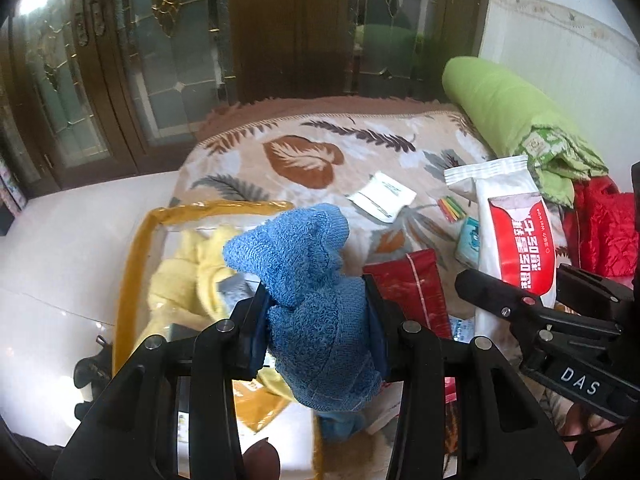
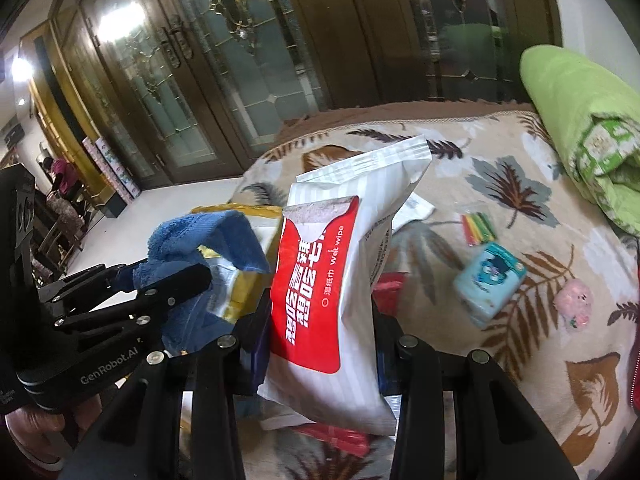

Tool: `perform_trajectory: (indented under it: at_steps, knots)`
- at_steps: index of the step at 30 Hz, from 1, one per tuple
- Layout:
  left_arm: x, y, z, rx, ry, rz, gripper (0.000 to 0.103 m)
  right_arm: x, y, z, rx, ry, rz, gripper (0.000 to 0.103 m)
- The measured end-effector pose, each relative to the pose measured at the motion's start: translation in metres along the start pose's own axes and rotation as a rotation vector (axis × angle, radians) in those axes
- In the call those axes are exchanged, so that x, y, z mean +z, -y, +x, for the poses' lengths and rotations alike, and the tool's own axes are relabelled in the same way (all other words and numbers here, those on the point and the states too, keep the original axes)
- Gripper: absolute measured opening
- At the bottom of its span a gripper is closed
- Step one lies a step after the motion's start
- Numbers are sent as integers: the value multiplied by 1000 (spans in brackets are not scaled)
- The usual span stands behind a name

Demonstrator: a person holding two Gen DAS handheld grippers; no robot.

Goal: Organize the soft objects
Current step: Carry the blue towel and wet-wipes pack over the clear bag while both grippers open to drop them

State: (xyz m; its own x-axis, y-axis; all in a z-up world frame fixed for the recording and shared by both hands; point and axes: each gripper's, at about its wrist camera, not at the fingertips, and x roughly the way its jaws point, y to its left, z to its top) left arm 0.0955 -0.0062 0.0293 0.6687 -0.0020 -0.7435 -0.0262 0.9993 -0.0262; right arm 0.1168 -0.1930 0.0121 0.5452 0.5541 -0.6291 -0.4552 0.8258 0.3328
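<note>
My left gripper (image 1: 316, 320) is shut on a blue towel (image 1: 308, 280), held above a clear bag with yellow trim (image 1: 136, 248) that holds a yellow cloth (image 1: 188, 280). My right gripper (image 2: 320, 332) is shut on a white and red wet wipe pack (image 2: 336, 280), held upright above the bed. The pack (image 1: 516, 236) and the right gripper (image 1: 516, 300) also show at the right of the left wrist view. The blue towel (image 2: 208, 236) and left gripper (image 2: 160, 280) show at the left of the right wrist view.
On the leaf-patterned blanket (image 2: 520, 208) lie a light blue tissue pack (image 2: 488, 284), coloured sticks (image 2: 478, 228), a pink soft toy (image 2: 572, 308), a white packet (image 1: 382, 196) and a red packet (image 1: 412, 288). A green rolled quilt (image 1: 516, 120) and red fabric (image 1: 604, 232) sit at right. Glass doors stand behind.
</note>
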Motion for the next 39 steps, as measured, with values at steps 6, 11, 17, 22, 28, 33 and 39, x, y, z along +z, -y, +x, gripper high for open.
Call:
perform_trajectory:
  at_steps: [6,11,17,22,28,33,39]
  knots:
    - [-4,-18,-12,17,30,-19,41,3,-25,10,15,-12,-32,40]
    - [-5,-38,-17,38,49,-36,41,7,-43,22,28,-26,-47,40]
    - [2,-93,-8,76,31,-128,41,20,-68,54,61,-74,-38,40]
    - [7,-146,20,67,-31,-232,41,29,-92,101,76,-143,-29,40]
    - [13,-167,43,48,-45,-254,41,29,-108,142,81,-219,-31,40]
    - [15,-171,61,32,-70,-251,41,28,-105,158,104,-281,8,42]
    - [15,-179,67,99,-44,-271,46,30,-98,153,130,-314,22,66]
